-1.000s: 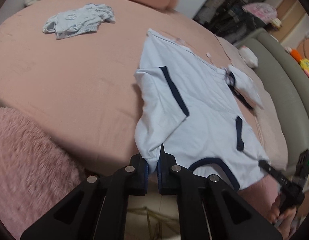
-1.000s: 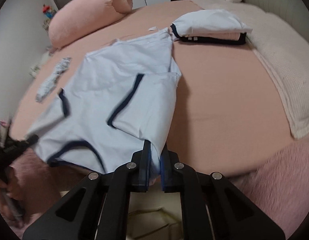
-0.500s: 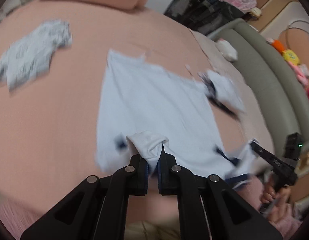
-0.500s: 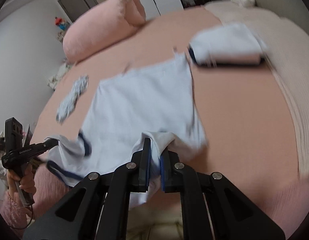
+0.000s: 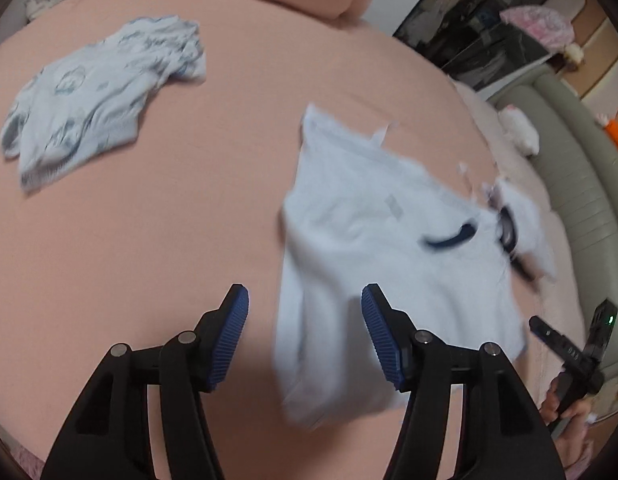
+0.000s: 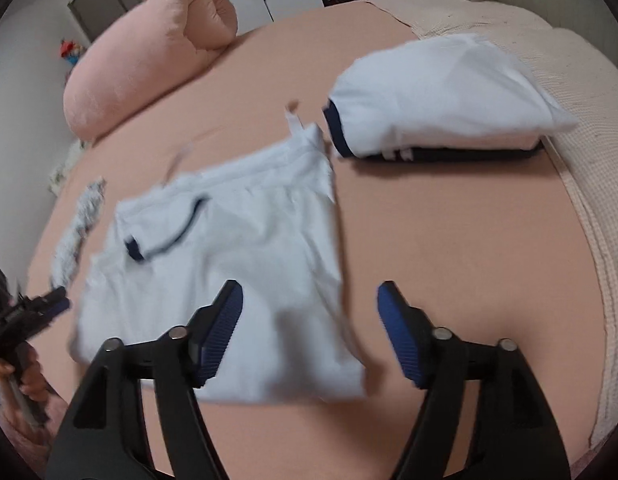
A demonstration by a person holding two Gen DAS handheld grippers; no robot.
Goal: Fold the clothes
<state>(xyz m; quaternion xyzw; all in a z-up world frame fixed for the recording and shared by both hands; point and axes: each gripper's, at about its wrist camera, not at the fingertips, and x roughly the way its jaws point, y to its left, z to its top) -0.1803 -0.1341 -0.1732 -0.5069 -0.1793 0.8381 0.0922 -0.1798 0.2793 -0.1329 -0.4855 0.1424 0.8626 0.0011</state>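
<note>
Hovering above the bed, both of your claws stand with jaws spread wide and nothing between them. The left claw has the white shirt just ahead and slightly to its right, with cloth running under its right finger; the right claw has the same shirt ahead and to its left, its left finger over the near edge.

The shirt lies doubled over on itself, with navy trim showing near the middle. Judge it light, limp and thin: it will sag from any single pinch and drag on the sheet, so take it at two corners of one edge at once, catching both layers, and lift before you carry it across. The blur makes the exact hem lines hard to read.

The bed is covered in a smooth salmon-pink sheet, soft beneath, so a claw pressed down will probably sink and may snag the sheet too. Beyond the right claw sits a folded stack of white and navy clothes, well apart from the shirt. Far ahead and left of the left claw lies a crumpled printed garment, apparently not yet folded. A pink bolster lies at the far side.
</note>
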